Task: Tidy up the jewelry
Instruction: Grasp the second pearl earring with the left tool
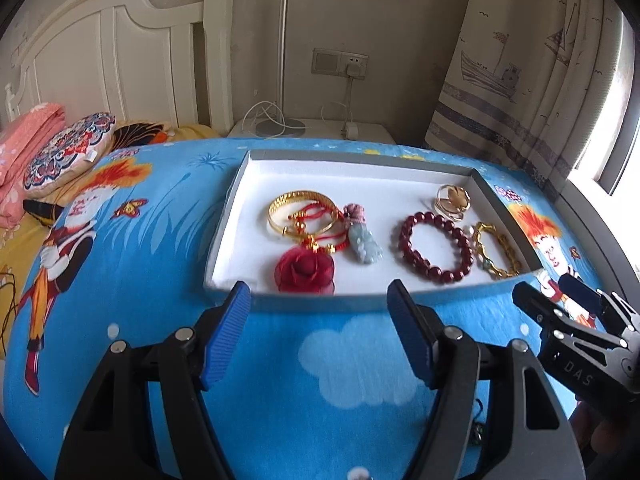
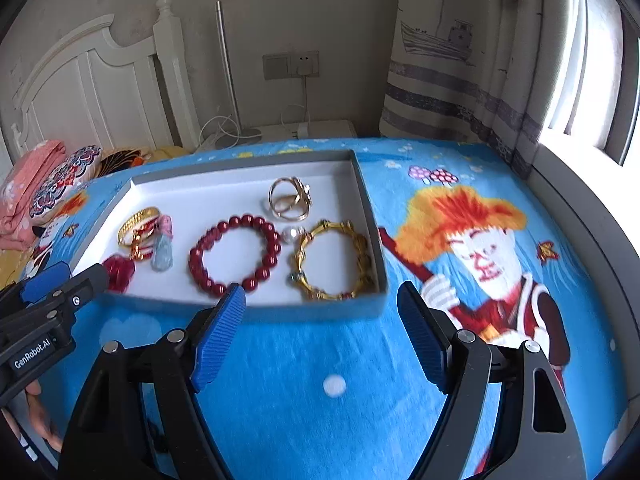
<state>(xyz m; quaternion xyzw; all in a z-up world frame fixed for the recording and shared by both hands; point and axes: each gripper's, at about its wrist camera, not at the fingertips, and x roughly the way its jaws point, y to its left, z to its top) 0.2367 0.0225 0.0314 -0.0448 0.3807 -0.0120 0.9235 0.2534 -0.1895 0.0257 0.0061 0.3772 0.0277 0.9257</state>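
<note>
Jewelry (image 1: pixel 436 248) in tray (image 1: pixel 360 160); both claws open, empty

A: We see a grey-walled tray (image 1: pixel 224 216) with a white floor, on a bright blue cartoon-print bedspread (image 1: pixel 160 216) with white clouds.

B: In it we count a dark red bead bracelet (image 2: pixel 234 254), a gold bangle (image 1: pixel 302 214), a red rose pendant (image 1: pixel 306 270) and a pale green jade charm (image 1: pixel 363 244).

A: We also note blue ribbed pads (image 2: pixel 218 344) on black fingers.
</note>
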